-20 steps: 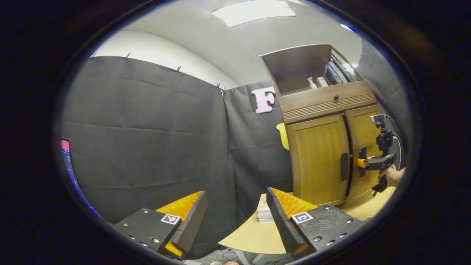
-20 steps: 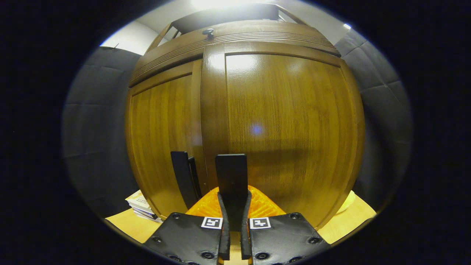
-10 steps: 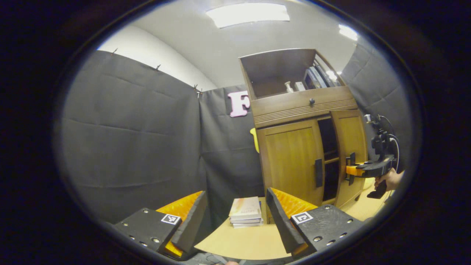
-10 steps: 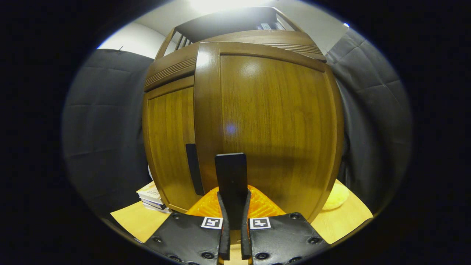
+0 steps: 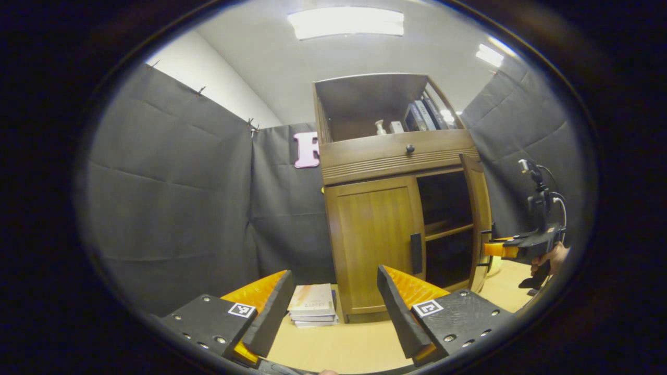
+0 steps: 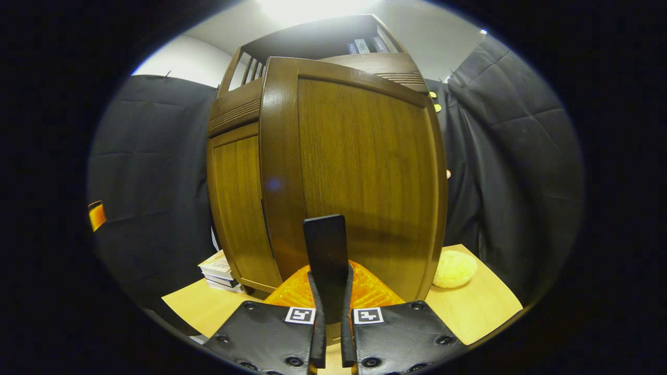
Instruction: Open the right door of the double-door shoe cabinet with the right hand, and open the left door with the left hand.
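The shoe cabinet (image 5: 396,208) stands on the table (image 5: 344,344), at about 1 o'clock in the left gripper view. It is brown shiny wood, hard and stiff, and it looks heavy. The doors should swing easily on their hinges. The best place to grab is the dark flat handle, which is thin and may be a bit slippery.

The right door (image 6: 359,172) is swung open, and dark shelves show inside. The right claw (image 6: 329,250) is pinched tight on the right door handle (image 6: 325,245).

The left door (image 5: 372,239) is shut. Its left door handle (image 5: 416,253) sits at the door's 3 o'clock edge. The left claw (image 5: 333,299) is wide apart, holding nothing, well away from it.
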Available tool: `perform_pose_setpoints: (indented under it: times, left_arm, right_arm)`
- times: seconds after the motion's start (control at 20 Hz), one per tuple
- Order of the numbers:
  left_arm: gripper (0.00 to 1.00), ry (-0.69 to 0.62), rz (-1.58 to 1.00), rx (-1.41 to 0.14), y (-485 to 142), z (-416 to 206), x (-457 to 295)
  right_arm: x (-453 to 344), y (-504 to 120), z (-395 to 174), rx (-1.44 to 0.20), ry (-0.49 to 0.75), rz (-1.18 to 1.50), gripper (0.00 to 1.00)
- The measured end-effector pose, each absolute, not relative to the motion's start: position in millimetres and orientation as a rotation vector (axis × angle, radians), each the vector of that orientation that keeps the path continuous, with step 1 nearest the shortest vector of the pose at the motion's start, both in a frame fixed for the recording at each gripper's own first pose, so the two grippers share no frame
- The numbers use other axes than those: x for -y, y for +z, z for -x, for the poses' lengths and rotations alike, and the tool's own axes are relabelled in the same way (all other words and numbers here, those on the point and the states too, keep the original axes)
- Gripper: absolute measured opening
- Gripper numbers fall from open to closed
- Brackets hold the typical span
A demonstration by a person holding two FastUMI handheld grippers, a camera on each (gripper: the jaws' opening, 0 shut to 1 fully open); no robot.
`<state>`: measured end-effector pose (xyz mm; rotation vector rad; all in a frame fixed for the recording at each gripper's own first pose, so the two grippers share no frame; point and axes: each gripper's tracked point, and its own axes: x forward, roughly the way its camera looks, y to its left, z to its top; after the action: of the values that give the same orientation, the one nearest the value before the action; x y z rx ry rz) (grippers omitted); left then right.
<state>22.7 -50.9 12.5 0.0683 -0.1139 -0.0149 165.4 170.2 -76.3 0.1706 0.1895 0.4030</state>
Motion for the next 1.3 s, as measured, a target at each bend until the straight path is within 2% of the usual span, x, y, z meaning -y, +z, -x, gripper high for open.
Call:
perform_pose_setpoints:
  times: [0.3,0.35,0.5,0.55,0.85,0.95,1.0,1.15,1.2,1.25,1.3]
  left_arm:
    - [0.94,-0.098,-0.037,0.114,11,-33,95]
    - [0.94,-0.11,-0.036,0.116,10,-34,102]
    - [0.94,-0.145,-0.035,0.121,14,-34,120]
    - [0.94,-0.156,-0.034,0.124,13,-35,127]
    - [0.94,-0.201,-0.026,0.118,10,-44,156]
    - [0.94,-0.213,-0.021,0.111,9,-47,161]
    - [0.94,-0.219,-0.021,0.107,9,-47,165]
    - [0.94,-0.241,-0.022,0.104,8,-56,183]
    - [0.94,-0.248,-0.021,0.1,7,-60,187]
    - [0.94,-0.256,-0.017,0.096,6,-62,191]
    - [0.94,-0.266,-0.012,0.091,6,-66,198]
  right_arm:
    - [-142,-74,-154,-0.199,0.376,-0.181,0.11]
    - [-138,-74,-151,-0.201,0.371,-0.183,0.14]
    - [-124,-76,-147,-0.202,0.359,-0.188,0.11]
    - [-120,-75,-145,-0.202,0.352,-0.189,0.14]
    - [-89,-78,-143,-0.2,0.293,-0.183,0.11]
    - [-77,-79,-142,-0.2,0.27,-0.177,0.13]
    - [-71,-79,-140,-0.201,0.254,-0.176,0.1]
    - [-54,-87,-138,-0.224,0.209,-0.165,0.12]
    - [-47,-93,-138,-0.237,0.196,-0.163,0.07]
    - [-42,-95,-137,-0.247,0.181,-0.164,0.11]
    - [-34,-98,-137,-0.251,0.164,-0.169,0.06]
